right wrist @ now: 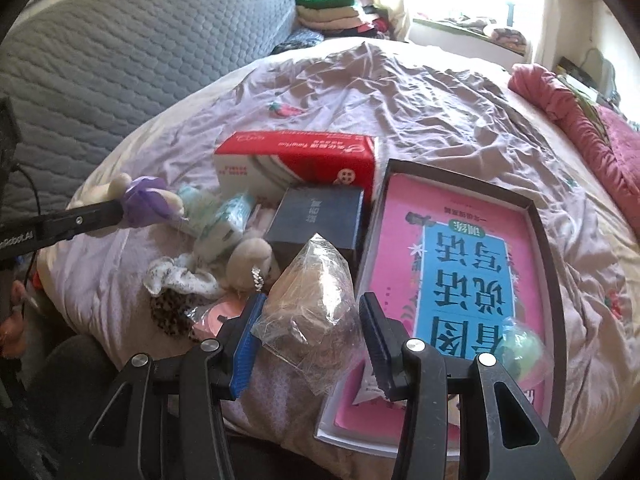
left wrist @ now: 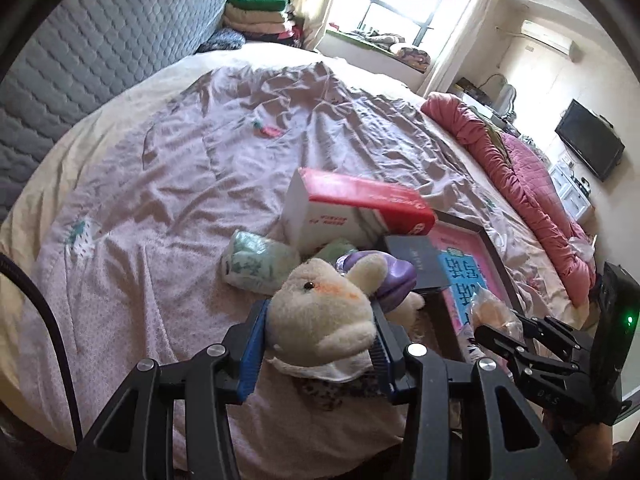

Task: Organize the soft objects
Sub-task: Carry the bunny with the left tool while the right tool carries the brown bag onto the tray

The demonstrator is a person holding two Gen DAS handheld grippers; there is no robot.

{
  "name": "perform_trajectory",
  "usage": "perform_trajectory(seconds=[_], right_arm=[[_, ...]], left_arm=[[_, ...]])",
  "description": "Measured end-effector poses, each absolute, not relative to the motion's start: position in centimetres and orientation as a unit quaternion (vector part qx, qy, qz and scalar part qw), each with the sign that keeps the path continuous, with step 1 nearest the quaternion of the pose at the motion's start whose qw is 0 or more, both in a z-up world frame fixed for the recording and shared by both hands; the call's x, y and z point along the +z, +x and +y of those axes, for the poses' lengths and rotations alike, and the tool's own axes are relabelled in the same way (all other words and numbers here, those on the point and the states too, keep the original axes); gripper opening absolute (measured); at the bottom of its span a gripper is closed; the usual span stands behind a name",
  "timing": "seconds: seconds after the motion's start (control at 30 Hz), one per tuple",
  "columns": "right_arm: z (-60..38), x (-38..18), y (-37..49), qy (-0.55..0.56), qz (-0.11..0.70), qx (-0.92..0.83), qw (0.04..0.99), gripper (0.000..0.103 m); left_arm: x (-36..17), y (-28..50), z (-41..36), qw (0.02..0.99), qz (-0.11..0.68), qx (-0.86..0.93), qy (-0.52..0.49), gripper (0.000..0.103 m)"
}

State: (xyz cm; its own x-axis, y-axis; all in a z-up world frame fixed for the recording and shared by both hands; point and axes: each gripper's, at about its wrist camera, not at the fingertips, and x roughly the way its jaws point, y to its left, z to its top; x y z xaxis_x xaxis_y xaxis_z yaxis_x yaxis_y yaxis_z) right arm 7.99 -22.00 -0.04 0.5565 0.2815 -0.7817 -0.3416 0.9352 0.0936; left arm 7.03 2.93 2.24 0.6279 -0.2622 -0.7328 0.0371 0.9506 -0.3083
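Left gripper (left wrist: pixel 318 334) jaws squeezing plush rabbit (left wrist: pixel 320 320); right gripper (right wrist: pixel 310 344) jaws pinching plastic bag (right wrist: pixel 310 312). Slippery bag risking sliding out toward 6 o'clock, onto bed (right wrist: pixel 400 92).

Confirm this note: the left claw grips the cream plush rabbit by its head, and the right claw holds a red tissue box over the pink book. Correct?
One slip. The right claw holds a clear plastic bag of brownish stuff, as the right wrist view shows; the red box lies on the bed. The left claw does grip the plush rabbit by its head.
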Motion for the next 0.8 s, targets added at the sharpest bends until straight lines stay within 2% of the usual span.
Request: perform_trajectory(seconds=[0.8], right_arm=[[-32.6,5.2,5.3,0.056,0.362,0.101,0.925,0.050]], left_arm=[[6.9,6.0,-9.3,0.903,0.397,-0.153,-0.061,0.046]])
